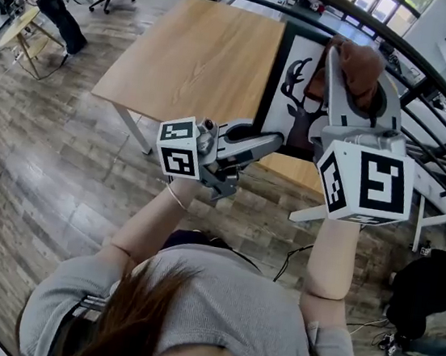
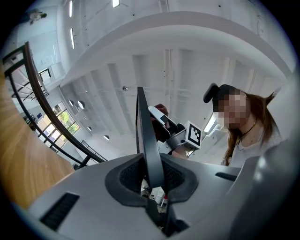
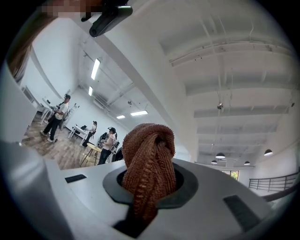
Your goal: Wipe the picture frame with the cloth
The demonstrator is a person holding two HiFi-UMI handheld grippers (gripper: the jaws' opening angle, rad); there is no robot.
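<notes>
While the pale rectangular wooden table point(image 1: 198, 56) is filling the upper middle of the head view, the black-rimmed picture frame with a dark deer silhouette on white point(image 1: 293, 93) is showing at the table's right side, its near edge reaching past the tabletop. The left gripper point(image 1: 270, 141) is clamping that frame by its near left rim. In the left gripper view its jaws are standing only a narrow way apart, and the thin black edge of the frame point(image 2: 147, 140) is running up between them, pinched on both sides at the left gripper's point(image 2: 152, 174) throat. The right gripper point(image 1: 357, 85) is hanging over the frame's far right part, its jaws closed around a rust-brown knitted cloth point(image 1: 354, 62). In the right gripper view the bunched cloth point(image 3: 150, 164) is bulging out from between the jaws of the right gripper point(image 3: 149, 183). The cloth seems to be meeting the frame's face, though the head view is not showing the contact clearly.
</notes>
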